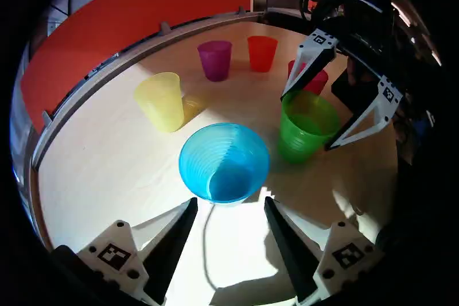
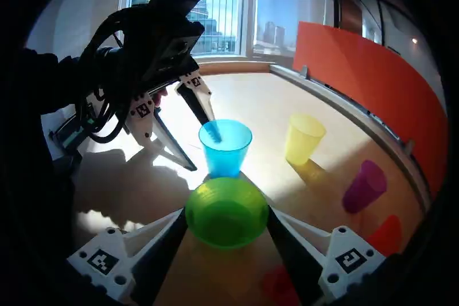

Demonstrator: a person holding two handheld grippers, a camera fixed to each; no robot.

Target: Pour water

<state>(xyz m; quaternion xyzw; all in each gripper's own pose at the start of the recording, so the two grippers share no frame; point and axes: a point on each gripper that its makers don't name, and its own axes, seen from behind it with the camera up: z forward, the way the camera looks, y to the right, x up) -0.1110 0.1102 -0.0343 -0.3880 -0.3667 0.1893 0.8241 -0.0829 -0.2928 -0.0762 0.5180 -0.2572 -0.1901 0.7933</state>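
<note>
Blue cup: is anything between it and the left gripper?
Nothing visible. The blue cup stands just ahead of the left gripper's open jaws, bare table between; the green cup sits off to one side.

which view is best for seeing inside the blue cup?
Left gripper view: the blue cup stands just ahead of the open left tongs, and the camera looks down its mouth to the bottom. Right gripper view has the cup side-on beyond the green cup, showing little past the rim.
</note>
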